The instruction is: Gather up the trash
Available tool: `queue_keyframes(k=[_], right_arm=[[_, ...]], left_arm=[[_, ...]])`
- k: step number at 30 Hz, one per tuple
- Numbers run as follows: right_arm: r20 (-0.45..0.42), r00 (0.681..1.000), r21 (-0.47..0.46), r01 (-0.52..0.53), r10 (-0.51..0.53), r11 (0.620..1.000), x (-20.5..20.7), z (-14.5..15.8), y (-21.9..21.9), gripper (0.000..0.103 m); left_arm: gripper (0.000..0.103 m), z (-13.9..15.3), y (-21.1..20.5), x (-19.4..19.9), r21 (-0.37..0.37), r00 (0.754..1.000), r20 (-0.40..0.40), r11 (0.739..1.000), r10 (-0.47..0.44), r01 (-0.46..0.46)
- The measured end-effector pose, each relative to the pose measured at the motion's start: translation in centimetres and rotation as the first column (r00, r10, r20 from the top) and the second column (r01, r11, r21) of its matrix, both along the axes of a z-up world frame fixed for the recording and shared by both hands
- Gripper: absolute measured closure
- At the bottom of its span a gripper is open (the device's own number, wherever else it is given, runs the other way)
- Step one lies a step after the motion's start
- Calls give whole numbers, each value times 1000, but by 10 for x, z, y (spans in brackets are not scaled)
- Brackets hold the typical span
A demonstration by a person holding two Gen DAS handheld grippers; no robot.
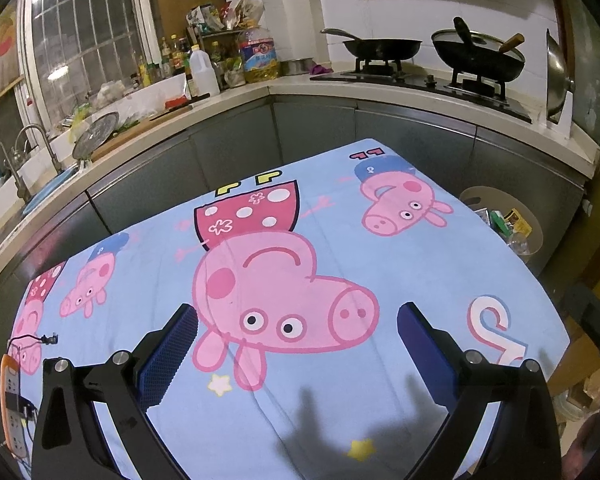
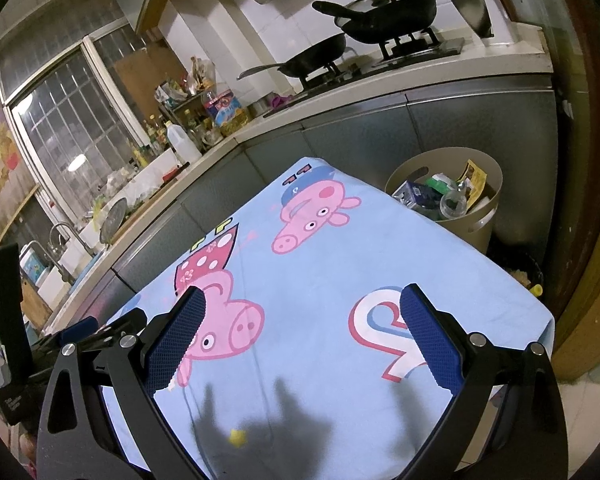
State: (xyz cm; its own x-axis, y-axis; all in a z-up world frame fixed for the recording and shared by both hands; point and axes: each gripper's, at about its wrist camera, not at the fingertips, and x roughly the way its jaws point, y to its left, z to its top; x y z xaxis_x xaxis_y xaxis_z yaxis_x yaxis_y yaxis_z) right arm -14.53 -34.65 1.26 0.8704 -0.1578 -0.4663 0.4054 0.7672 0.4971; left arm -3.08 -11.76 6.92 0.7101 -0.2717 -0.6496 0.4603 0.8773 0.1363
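A beige trash bin [image 2: 476, 216] stands on the floor past the table's far right corner. It holds trash: a crushed clear bottle [image 2: 454, 200], a dark blue carton [image 2: 418, 194] and a yellow wrapper [image 2: 474, 178]. It also shows in the left wrist view [image 1: 534, 236], half hidden by the table. My left gripper [image 1: 298, 316] is open and empty above the blue cartoon-pig tablecloth [image 1: 420, 264]. My right gripper [image 2: 302, 300] is open and empty above the same cloth [image 2: 332, 272]. No loose trash shows on the cloth. The left gripper also shows at the left edge of the right wrist view [image 2: 100, 330].
A kitchen counter [image 1: 236, 98] runs behind the table with bottles, a sink tap [image 1: 40, 140] and a stove with two black pans [image 1: 384, 46]. An orange power strip [image 1: 12, 404] lies at the table's left edge. A wooden door frame [image 2: 596, 184] is on the right.
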Motion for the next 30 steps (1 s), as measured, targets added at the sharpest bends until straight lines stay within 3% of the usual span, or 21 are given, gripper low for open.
queue_keyframes(k=[9,15,30], right_arm=[[-29,1000,6,-10,10,1000,13,-1,-2,6],[-41,999,9,-13,14,1000,20,2,-9,6],[-38,999,8,-14,14,1000,20,4,-8,6]], left_arm=[[4,-5,7,-5,4,1000,-15,1000,4,-4],[4,6,6,-12,-2,999,49,1000,-20,21],[4,33,-25,24,-18,996,74,998,-51,52]])
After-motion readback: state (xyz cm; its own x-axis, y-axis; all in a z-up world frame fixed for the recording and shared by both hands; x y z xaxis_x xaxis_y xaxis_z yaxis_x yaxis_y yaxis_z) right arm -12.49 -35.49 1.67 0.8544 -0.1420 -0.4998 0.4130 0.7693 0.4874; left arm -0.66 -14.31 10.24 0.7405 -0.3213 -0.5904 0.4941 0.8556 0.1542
